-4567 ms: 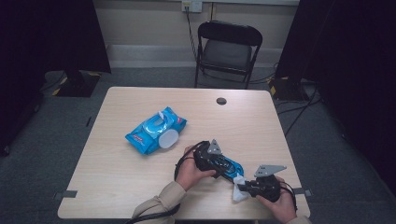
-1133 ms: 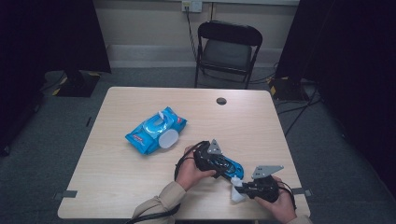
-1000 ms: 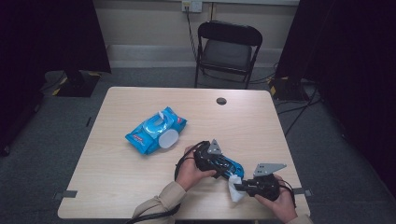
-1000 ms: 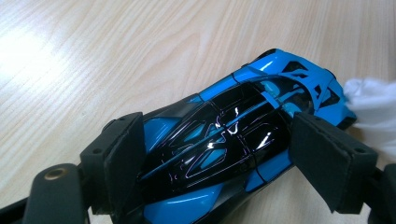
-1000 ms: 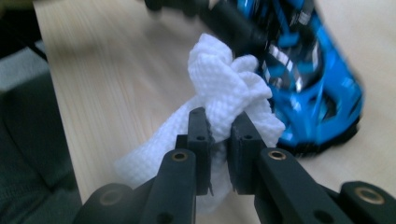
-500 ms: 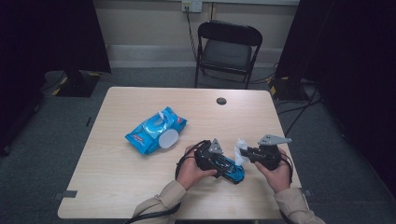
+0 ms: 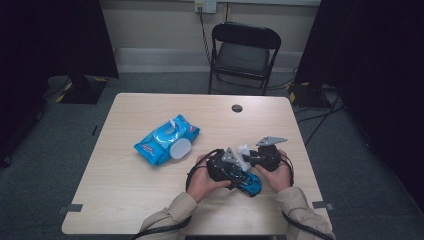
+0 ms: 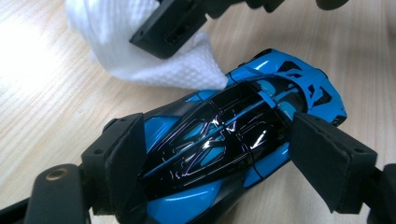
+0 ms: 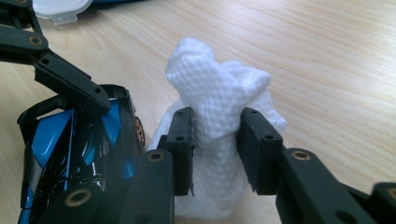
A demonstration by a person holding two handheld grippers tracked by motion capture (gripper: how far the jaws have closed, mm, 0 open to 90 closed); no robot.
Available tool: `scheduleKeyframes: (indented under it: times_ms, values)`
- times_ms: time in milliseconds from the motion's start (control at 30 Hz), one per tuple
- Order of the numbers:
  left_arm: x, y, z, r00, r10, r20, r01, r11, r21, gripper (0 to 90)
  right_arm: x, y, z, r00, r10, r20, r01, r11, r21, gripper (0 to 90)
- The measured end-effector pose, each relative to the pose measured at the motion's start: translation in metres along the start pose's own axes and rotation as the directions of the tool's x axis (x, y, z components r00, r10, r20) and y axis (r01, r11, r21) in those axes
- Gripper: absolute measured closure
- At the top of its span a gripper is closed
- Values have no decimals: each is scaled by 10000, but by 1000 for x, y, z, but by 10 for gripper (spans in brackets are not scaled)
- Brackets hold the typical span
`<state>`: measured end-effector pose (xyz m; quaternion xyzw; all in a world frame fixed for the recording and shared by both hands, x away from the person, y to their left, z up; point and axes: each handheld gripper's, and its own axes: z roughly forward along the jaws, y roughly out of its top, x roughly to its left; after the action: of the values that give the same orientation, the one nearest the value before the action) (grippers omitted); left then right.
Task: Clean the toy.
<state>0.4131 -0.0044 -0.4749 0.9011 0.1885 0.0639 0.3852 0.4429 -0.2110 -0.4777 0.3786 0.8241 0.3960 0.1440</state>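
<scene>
A glossy blue and black toy car point(image 7: 248, 182) point(image 8: 224, 135) lies on the wooden table point(image 7: 150, 200), near the front right. My left gripper point(image 7: 235, 172) point(image 8: 222, 140) is shut on its body, one pad on each flank. A bunched white wipe point(image 7: 243, 150) point(image 9: 217, 93) point(image 8: 140, 51) rests on the table just beyond the car. My right gripper point(image 7: 246, 157) point(image 9: 217, 126) has its pads on both sides of the wipe and still pinches it, though its jaws have just been opening. The car point(image 9: 70, 140) stands just left of the wipe in the right gripper view.
A blue pack of wet wipes point(image 7: 165, 139) with its white lid flipped open lies left of centre. A small black round thing point(image 7: 237, 108) sits near the table's far edge. A black folding chair point(image 7: 243, 50) stands behind the table.
My right gripper has carried the wipe from the table's front edge away from the person to the far side of the car. The left gripper and the car have stayed put.
</scene>
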Motion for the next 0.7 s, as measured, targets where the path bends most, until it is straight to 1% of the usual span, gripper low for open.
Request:
scheduleKeyframes:
  times_ms: [33, 67, 100, 167, 200, 267, 333, 367, 433, 500, 567, 600, 633, 667, 700]
  values:
    - [0, 0, -1, 10000, -17, -3, 17, 10000, -11, 193, 0, 0, 0, 10000, 20, 5, -20, 10000, 61, 605]
    - [0, -1, -2, 10000, -13, -6, 13, 10000, -18, 195, 1, 1, -1, 9999, -85, 101, 85, 9999, 70, 584]
    - [0, -1, -3, 10000, -18, 18, 18, 10000, 11, 195, 1, 1, -1, 9999, -85, 101, 85, 9999, 70, 584]
    - [0, -2, -4, 10000, -15, -21, 15, 10000, -16, 196, 0, 2, -3, 9999, -42, 125, 42, 10000, 62, 556]
    - [-1, -3, -5, 10000, -65, 5, 65, 10000, -34, 192, -1, 2, -4, 10000, -4, 96, 4, 10000, 51, 556]
    - [-2, -3, -6, 9999, -134, -63, 134, 9999, -82, 195, -2, 3, -7, 9998, -13, 195, 13, 10000, 24, 573]
    - [-2, -3, -7, 10000, -55, -81, 55, 10000, -12, 191, -3, 4, -7, 9996, 4, 276, -7, 10000, 99, 579]
    - [-3, -4, -7, 9999, -70, -80, 70, 10000, -28, 190, -4, 3, -5, 9993, 58, 364, -64, 9999, 147, 590]
    - [-2, -4, -7, 10000, -85, -42, 85, 10000, -17, 189, -5, 2, 0, 9995, 177, 277, -183, 9996, 202, 627]
    - [-2, -3, -7, 10000, 43, -85, -43, 10000, 61, 196, -3, 0, 7, 9992, 127, 368, -145, 9988, 475, 657]
    - [-2, -3, -6, 10000, -46, -49, 46, 10000, 36, 200, -2, -2, 14, 9998, 147, 163, -157, 9981, 595, 681]
    - [-1, -3, -6, 10000, -46, -41, 46, 10000, 35, 201, 0, -2, 17, 9998, 76, 183, -87, 9981, 614, 702]
    - [-1, -3, -6, 10000, -20, -51, 20, 10000, 42, 209, 1, -1, 20, 9999, 86, 110, -93, 9981, 617, 726]
    - [-1, -3, -6, 10000, 24, -55, -24, 10000, 22, 214, 4, 1, 25, 9999, 129, 43, -132, 9978, 653, 770]
    - [-1, -4, -5, 10000, 65, -74, -66, 10000, -55, 214, 4, 1, 25, 9999, 129, 43, -132, 9978, 653, 770]
